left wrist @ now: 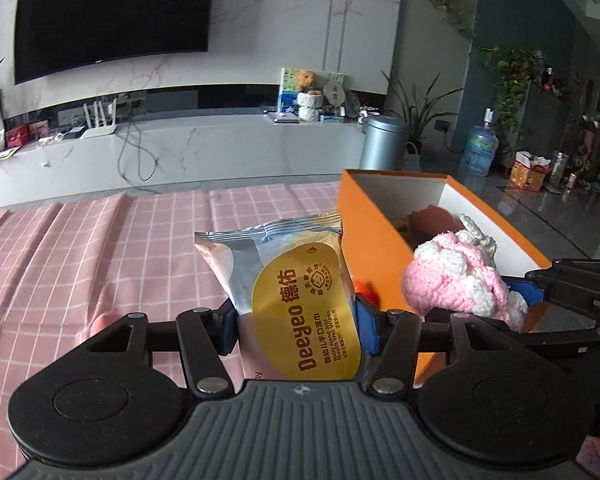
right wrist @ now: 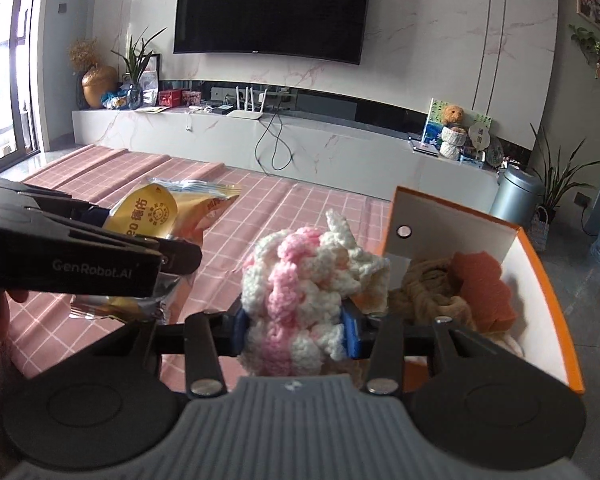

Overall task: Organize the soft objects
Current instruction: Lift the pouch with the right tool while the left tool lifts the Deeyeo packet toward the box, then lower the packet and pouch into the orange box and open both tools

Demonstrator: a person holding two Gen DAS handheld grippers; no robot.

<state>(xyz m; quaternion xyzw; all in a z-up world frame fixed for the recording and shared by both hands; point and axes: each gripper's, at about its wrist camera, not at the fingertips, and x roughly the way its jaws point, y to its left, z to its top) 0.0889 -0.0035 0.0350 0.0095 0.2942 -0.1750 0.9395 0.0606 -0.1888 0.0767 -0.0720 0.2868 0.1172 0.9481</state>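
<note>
Beside the orange box (right wrist: 556, 280), right tool (right wrist: 296, 328) grips pink-white yarn (right wrist: 300, 288)

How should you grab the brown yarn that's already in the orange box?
Best guess: come down from above and pinch the top of the brown yarn. The orange box has walls all around and is open only on top. An orange sponge-like thing touches its right side, so close across the free hump, away from that.
</note>
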